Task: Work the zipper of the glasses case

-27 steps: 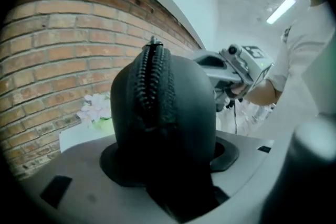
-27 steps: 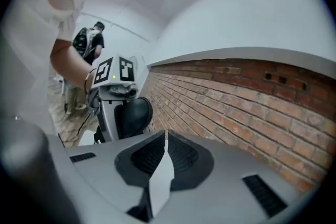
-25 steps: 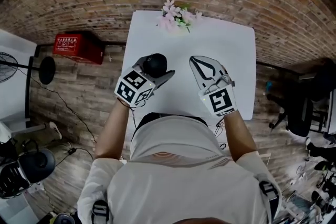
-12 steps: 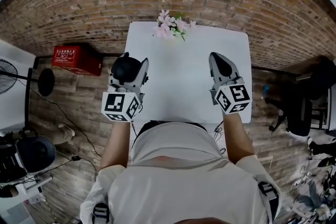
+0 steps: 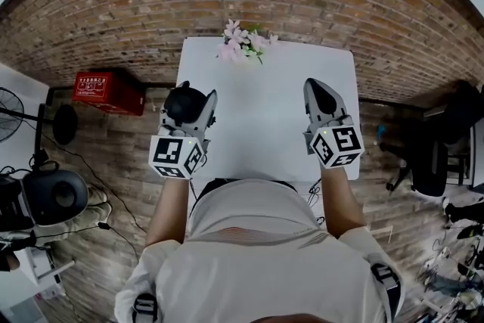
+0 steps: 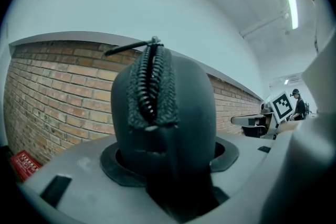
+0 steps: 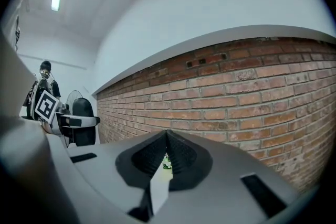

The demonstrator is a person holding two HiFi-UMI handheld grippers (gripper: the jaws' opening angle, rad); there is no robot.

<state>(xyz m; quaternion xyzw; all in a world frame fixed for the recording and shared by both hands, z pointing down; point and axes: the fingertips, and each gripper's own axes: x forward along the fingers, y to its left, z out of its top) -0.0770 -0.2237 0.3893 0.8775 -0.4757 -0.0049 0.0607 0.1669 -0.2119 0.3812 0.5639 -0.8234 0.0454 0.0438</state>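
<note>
A black glasses case [image 5: 184, 103] stands upright between the jaws of my left gripper [image 5: 189, 96], which is shut on it above the left edge of the white table [image 5: 265, 117]. In the left gripper view the case [image 6: 173, 113] fills the middle. Its zipper [image 6: 149, 81] runs up the front, teeth closed, with the pull tab [image 6: 128, 48] sticking out at the top. My right gripper [image 5: 318, 88] hovers over the table's right side, shut with nothing in it. In its own view the right gripper [image 7: 167, 140] has its fingertips together.
A bunch of pink flowers [image 5: 243, 41] lies at the table's far edge against the brick wall. On the floor to the left are a red box [image 5: 106, 91], a fan [image 5: 9, 111] and a dark round device [image 5: 57, 197]. A black chair [image 5: 431, 163] stands at the right.
Both grippers have moved apart from the table's middle. The left one swung out to the left edge with the case, the right one went to the right side.
</note>
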